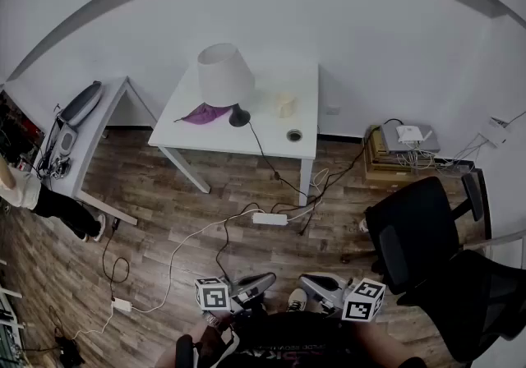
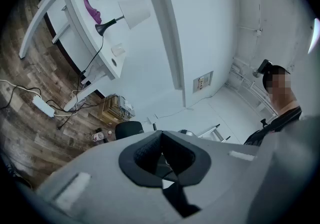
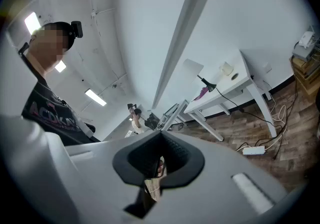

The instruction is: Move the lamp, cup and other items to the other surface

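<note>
- left gripper [image 2: 161, 159] and right gripper [image 3: 159, 160]: jaws pressed together on each, nothing between, both held low by the person's body.
- lamp [image 1: 223, 79], cup [image 1: 285, 103] and purple item [image 1: 205, 114] on the white table [image 1: 205, 136], well apart from both grippers.
- lamp cord runs down toward the power strip [image 1: 269, 218] on the floor.

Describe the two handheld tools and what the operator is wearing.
Left tool and right tool match: pale grey bodies, each carrying a white cube printed with black square markers. In the gripper views each has a smooth grey housing with black pads set in a rounded black collar. The person wears a dark shirt with pale lettering.
</note>
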Motion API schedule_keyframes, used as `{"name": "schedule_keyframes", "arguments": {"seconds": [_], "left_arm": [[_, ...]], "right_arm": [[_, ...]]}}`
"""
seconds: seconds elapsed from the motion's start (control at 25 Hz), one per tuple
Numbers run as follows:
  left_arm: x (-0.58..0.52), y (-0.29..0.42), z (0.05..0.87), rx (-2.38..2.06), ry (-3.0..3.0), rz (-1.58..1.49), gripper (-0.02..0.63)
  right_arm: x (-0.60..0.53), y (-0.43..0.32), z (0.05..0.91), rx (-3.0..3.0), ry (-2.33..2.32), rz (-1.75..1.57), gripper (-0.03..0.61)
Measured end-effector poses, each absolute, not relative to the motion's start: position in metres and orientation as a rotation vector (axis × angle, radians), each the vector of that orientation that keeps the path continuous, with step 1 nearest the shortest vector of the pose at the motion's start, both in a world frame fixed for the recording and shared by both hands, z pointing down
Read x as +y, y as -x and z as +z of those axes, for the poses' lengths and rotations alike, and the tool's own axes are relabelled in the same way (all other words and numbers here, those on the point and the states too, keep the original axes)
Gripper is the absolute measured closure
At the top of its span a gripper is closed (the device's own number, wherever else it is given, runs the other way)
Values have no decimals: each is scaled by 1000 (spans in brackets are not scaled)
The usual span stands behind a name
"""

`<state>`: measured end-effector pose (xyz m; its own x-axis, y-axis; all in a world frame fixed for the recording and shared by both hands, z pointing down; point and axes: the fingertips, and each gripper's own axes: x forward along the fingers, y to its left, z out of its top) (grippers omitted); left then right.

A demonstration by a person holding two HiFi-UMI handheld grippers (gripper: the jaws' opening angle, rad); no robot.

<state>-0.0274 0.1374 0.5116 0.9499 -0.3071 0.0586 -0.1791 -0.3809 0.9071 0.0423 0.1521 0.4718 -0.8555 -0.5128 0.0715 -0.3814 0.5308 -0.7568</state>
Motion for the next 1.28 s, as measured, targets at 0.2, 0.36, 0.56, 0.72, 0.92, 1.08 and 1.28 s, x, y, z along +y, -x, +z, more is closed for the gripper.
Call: {"name": "schedule_keyframes", "arguments": {"seconds": [0.2,0.36,0.56,0.72,0.92,1.08,1.28], "left_arm": [[138,31,512,-351,-1961,-146,621],[139,33,510,-359,-1955,-152,621],[142,36,509,-368,-1949,-155,621],[145,34,509,-369,-1942,-161,621],[149,33,507,-369,-1939,-159,621],[150,34,506,-378,-1928,-161,621],[148,37,505,-406,-1922,-159,621]], "right_arm": [[153,-41,472,2603,769,-1231,577],[154,-40,473,2603,765,-1235,577],[157,-39,472,2606,757,-1236,577],[158,-42,466,2589,752,-1210,575],[155,-48,465,2535,743,-1216,575],[150,-54,464,2500,764,-1219,574],[149,-56,464,2493,756,-1219,574]]}}
